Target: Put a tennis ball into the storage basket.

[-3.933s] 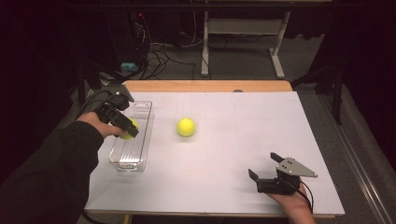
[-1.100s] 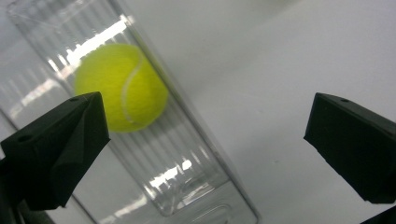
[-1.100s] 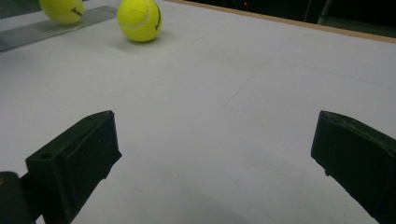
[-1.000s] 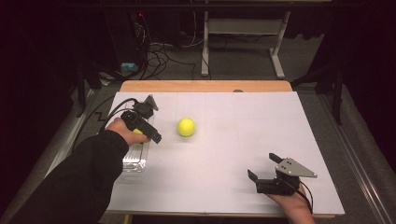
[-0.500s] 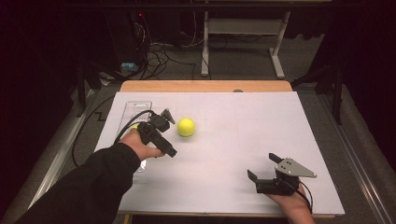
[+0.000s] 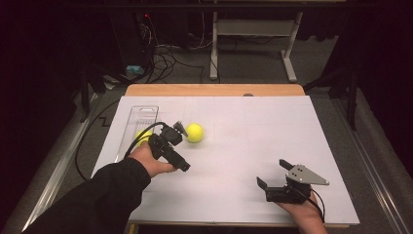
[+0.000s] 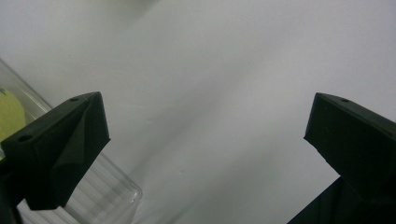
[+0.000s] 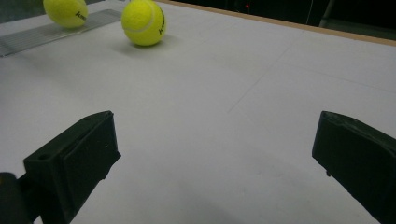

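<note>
A yellow tennis ball (image 6: pixel 194 132) (image 8: pixel 143 22) lies loose on the white table. A second one (image 6: pixel 141 135) (image 8: pixel 65 11) (image 7: pixel 9 116) rests in the clear plastic tray (image 6: pixel 142 114) (image 7: pixel 107 196) (image 8: pixel 28 39) at the left. My left gripper (image 6: pixel 178 146) (image 7: pixel 205 140) is held just right of the tray and a little nearer than the loose ball, jaws wide open and empty. Over the table's near right part, my right gripper (image 6: pixel 272 173) (image 8: pixel 210 154) is open with bare table between its jaws, facing both balls.
The white sheet (image 6: pixel 272 131) covers the table, with a wooden edge (image 6: pixel 214 89) at the back. A black cable (image 6: pixel 87 146) trails off the left side. Beyond the table are a dark floor with cables and a desk frame (image 6: pixel 253 29).
My left gripper has moved off the tray to the right and nearer, empty, leaving one ball in the tray. The loose ball and my right gripper have not moved.
</note>
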Demonstrator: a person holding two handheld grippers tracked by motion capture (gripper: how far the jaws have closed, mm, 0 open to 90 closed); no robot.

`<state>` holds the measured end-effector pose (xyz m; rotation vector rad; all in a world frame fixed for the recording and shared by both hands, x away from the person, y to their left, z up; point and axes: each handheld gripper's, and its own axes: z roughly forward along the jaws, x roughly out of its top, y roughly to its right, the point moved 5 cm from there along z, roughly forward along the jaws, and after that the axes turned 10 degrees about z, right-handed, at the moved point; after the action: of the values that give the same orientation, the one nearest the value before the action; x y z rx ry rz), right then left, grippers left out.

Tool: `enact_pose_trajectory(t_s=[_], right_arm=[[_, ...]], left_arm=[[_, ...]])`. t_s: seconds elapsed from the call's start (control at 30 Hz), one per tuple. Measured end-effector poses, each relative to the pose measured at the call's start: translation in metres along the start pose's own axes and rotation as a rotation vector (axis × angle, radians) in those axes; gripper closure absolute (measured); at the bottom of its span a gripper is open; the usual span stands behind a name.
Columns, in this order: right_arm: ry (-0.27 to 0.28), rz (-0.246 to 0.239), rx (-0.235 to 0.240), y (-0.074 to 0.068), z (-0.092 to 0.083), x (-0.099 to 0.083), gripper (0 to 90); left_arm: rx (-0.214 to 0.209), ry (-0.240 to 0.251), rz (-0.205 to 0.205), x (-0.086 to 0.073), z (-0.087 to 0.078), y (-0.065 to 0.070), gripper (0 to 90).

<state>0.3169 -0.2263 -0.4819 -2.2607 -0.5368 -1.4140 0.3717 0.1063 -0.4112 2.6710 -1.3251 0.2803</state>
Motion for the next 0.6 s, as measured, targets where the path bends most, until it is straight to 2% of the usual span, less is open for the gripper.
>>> enact_pose_trajectory(t_s=[0.07, 0.23, 0.37, 0.6], right_arm=[[-0.002, -0.009, 0.009, -0.005, 0.005, 0.005, 0.1], [0.001, -0.007, 0.03, -0.014, 0.019, 0.017, 0.1], [-0.011, -0.02, 0.045, -0.028, 0.046, 0.03, 0.1], [-0.044, -0.041, 0.078, -0.054, 0.108, 0.052, 1.3]], left_arm=[[-0.003, 0.008, -0.007, -0.002, 0.0, 0.001, 0.5], [-0.01, -0.006, 0.01, -0.004, 0.001, 0.004, 0.5], [-0.007, 0.001, 0.006, -0.008, 0.001, 0.004, 0.5], [-0.018, -0.012, -0.002, -0.019, 0.009, 0.007, 0.5]])
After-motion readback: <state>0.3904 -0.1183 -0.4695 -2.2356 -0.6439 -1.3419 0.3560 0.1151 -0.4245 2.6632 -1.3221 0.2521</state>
